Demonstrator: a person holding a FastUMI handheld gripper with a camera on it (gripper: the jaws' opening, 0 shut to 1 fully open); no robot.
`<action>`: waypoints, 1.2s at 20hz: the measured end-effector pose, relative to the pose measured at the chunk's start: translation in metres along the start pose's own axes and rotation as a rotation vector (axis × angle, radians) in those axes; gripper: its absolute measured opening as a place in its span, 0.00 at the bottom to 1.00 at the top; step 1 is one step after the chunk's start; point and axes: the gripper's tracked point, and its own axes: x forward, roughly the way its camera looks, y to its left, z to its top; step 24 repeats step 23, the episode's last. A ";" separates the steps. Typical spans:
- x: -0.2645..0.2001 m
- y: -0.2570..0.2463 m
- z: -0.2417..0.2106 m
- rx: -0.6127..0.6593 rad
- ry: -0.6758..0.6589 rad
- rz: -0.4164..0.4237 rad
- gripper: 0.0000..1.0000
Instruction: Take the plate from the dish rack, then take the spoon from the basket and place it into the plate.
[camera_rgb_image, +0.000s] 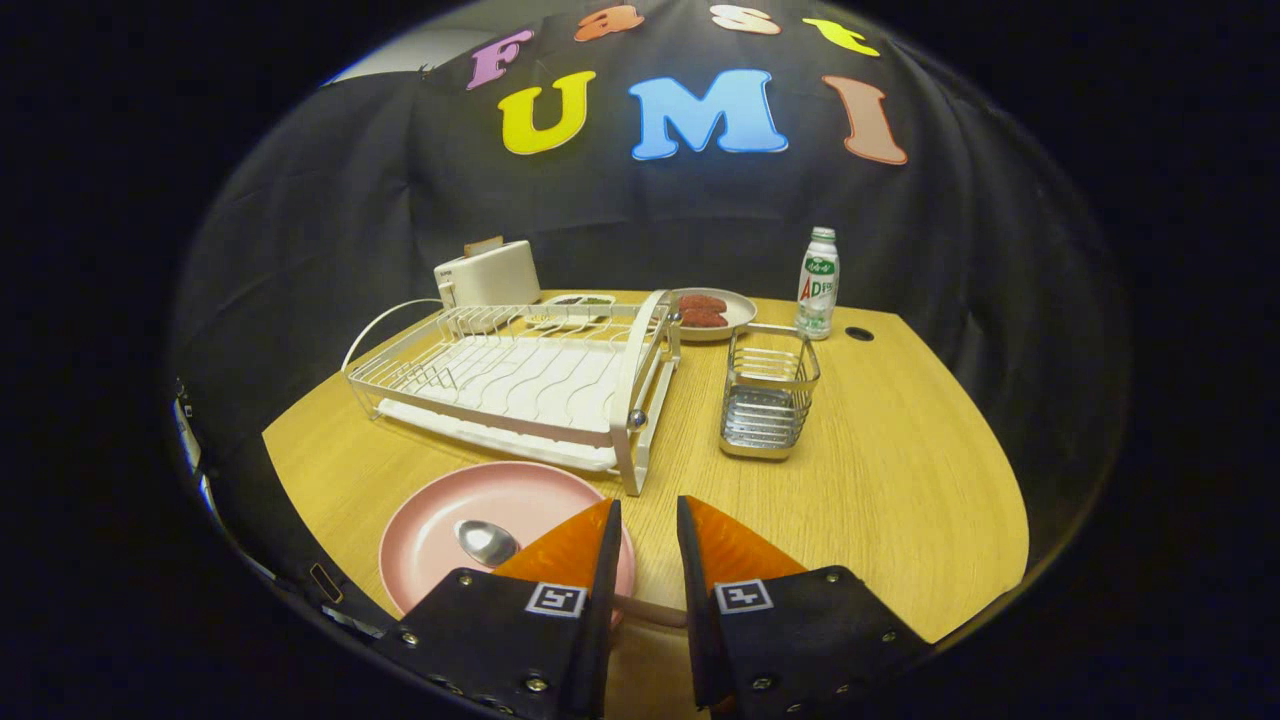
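Note:
A pink plate lies on the wooden table just in front of the white dish rack. A spoon rests in the plate, its metal bowl left of my left finger. Its pale handle runs under that finger and shows low in the gap between the two fingers. My gripper hovers over the plate's right edge, fingers a narrow gap apart and pressing on nothing. The wire basket stands beyond my right finger, with nothing visible in it.
A white toaster sits behind the rack. A small dish, a plate of red food and a bottle stand at the table's far side. Bare wood stretches right of the basket.

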 end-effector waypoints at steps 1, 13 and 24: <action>-0.004 -0.003 0.011 -0.004 -0.027 -0.015 0.32; -0.065 -0.072 0.160 0.035 -0.350 -0.223 0.33; -0.095 -0.092 0.231 0.053 -0.489 -0.257 0.42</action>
